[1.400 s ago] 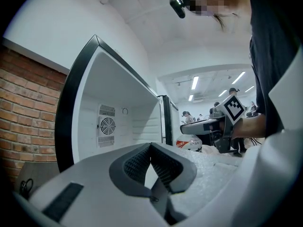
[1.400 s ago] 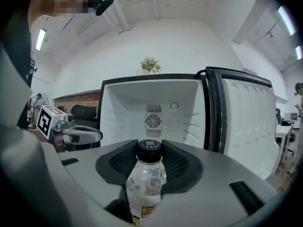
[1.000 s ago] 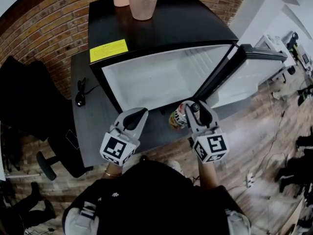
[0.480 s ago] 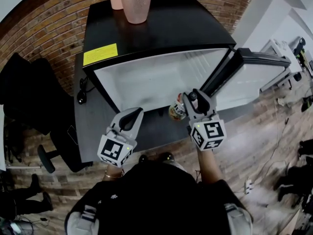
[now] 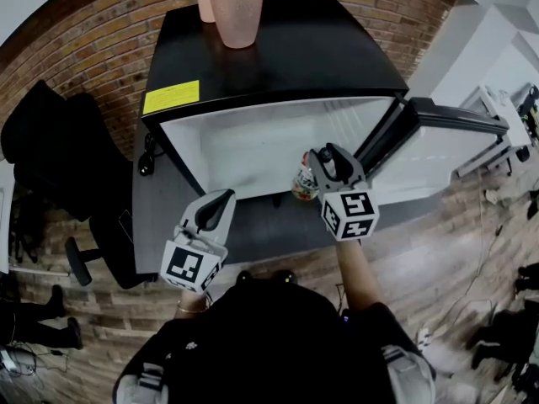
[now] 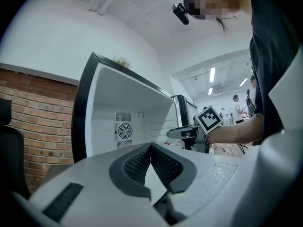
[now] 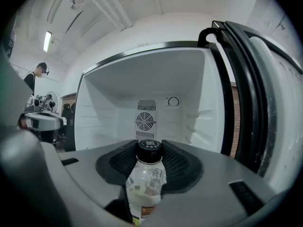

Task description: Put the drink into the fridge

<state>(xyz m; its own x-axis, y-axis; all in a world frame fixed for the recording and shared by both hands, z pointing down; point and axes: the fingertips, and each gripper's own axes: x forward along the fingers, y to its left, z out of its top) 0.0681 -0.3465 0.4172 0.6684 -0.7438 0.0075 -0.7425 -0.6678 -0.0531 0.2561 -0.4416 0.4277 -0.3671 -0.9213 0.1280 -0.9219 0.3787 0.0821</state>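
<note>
A small black fridge point(image 5: 278, 49) stands with its door point(image 5: 438, 137) swung open to the right; its white inside point(image 7: 151, 93) holds nothing that I can see. My right gripper point(image 5: 324, 165) is shut on a drink bottle point(image 7: 146, 183) with a black cap and a pale label, held at the fridge's mouth, near its right side. The bottle point(image 5: 305, 178) pokes out left of the jaws in the head view. My left gripper point(image 5: 215, 209) hangs lower left, in front of the fridge, jaws shut with nothing between them point(image 6: 150, 148).
Two pink cups point(image 5: 234, 11) stand on the fridge top at the back. A yellow sticker point(image 5: 171, 97) marks its front left corner. A black chair point(image 5: 50, 150) sits to the left by the brick wall. People stand far off in the room.
My right gripper has carried the bottle up and forward to the fridge opening. The left gripper drifted slightly down and left. The head view shifted a little.
</note>
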